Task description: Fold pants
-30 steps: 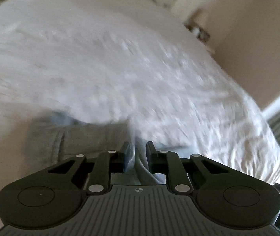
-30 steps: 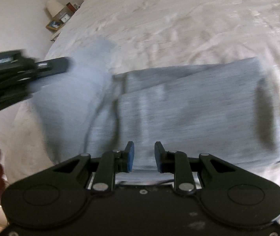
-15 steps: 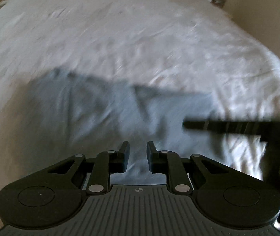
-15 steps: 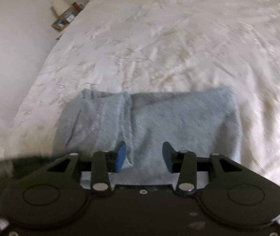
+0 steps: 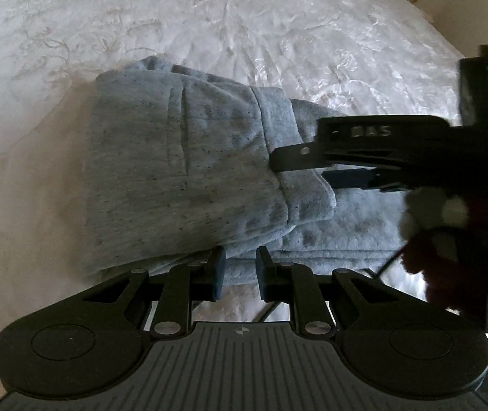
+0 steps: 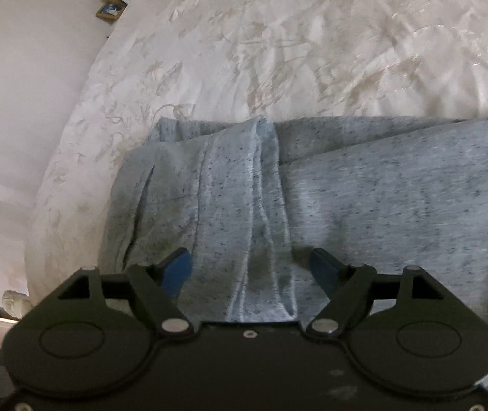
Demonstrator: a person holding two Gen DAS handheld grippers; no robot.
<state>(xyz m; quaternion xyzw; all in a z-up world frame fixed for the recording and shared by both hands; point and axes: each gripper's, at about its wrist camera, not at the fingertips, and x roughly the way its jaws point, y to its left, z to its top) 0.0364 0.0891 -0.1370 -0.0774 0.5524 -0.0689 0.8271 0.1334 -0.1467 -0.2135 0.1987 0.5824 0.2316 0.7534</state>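
While you hold both tongs over the bed point(image 5: 278, 27), the grey pants point(image 5: 182, 171) lie folded into a thick bundle on the white bedspread, just ahead of and below both tools. Your left gripper point(image 5: 239, 272) has its jaws close together with only a narrow gap, and nothing is between them; the near edge of the bundle lies just beyond its tips. Your right gripper point(image 6: 251, 267) stands spread wide, its jaws having just been opening, and a raised fold with a stitched seam runs between them without the blue pads point(image 6: 177, 267) pressing on it.

Your left camera shows what the right one cannot: the right gripper point(image 5: 298, 156) reaching in from the side across the top layer, with your hand point(image 5: 449, 219) and a dark red sleeve point(image 5: 466, 260) behind it. Your right camera alone shows the seam close up, the bed's edge and a small framed picture point(image 6: 110, 10) beyond the bed's far edge.

A second ago the left view was blurred and showed mostly bedspread, with only a little grey cloth near the tips; now the whole bundle fills its middle. The right gripper's jaws were then nearly together.
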